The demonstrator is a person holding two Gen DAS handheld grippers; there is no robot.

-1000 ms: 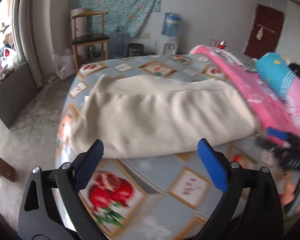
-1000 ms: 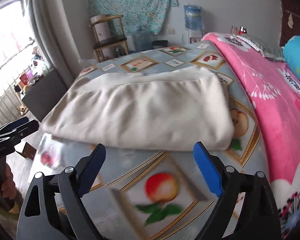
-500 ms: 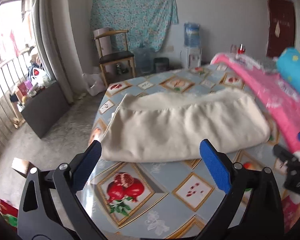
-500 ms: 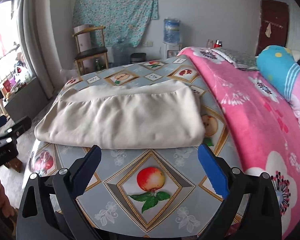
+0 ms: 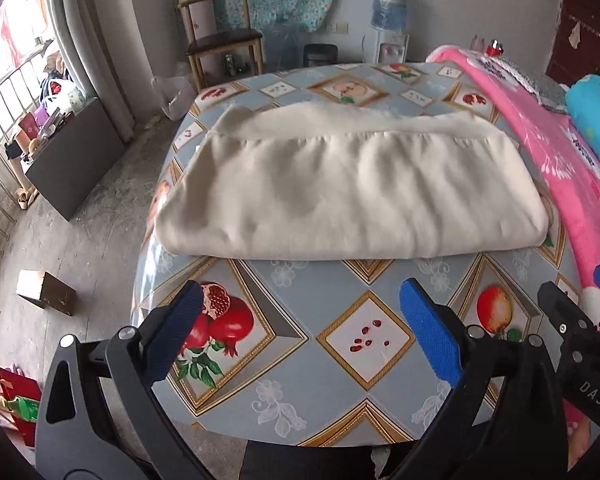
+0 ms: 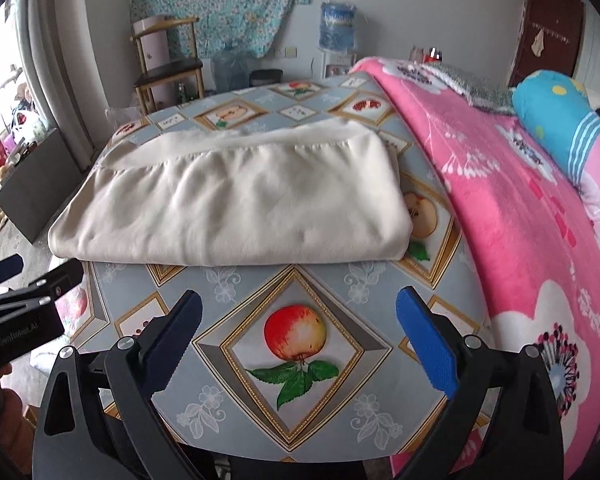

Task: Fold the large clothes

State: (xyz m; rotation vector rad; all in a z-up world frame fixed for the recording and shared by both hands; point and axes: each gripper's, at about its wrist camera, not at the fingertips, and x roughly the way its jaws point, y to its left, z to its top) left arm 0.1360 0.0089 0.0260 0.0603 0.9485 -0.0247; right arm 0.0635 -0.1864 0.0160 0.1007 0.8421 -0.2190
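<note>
A cream garment [image 5: 348, 188] lies folded into a wide rectangle on the fruit-patterned tablecloth [image 5: 364, 340], also seen as the cream garment [image 6: 236, 204] in the right wrist view. My left gripper [image 5: 300, 308] hovers open over the near cloth, short of the garment's front fold, nothing between its fingers. My right gripper [image 6: 298, 312] is open too, above a printed apple, also short of the garment. The right gripper's tip shows at the far right edge [image 5: 580, 320] of the left wrist view, and the left gripper's body [image 6: 24, 308] shows at the left edge of the right wrist view.
A pink blanket [image 6: 520, 200] covers the table's right side, with a blue cushion [image 6: 556, 120] on it. A wooden chair [image 5: 224, 48] and a water dispenser [image 5: 388, 20] stand by the back wall. A small box [image 5: 46, 292] and a red bag [image 5: 16, 404] sit on the floor at left.
Both grippers have pulled back toward the near table edge, away from the garment, which lies still. The left view has swung right; the jaws stay wide.
</note>
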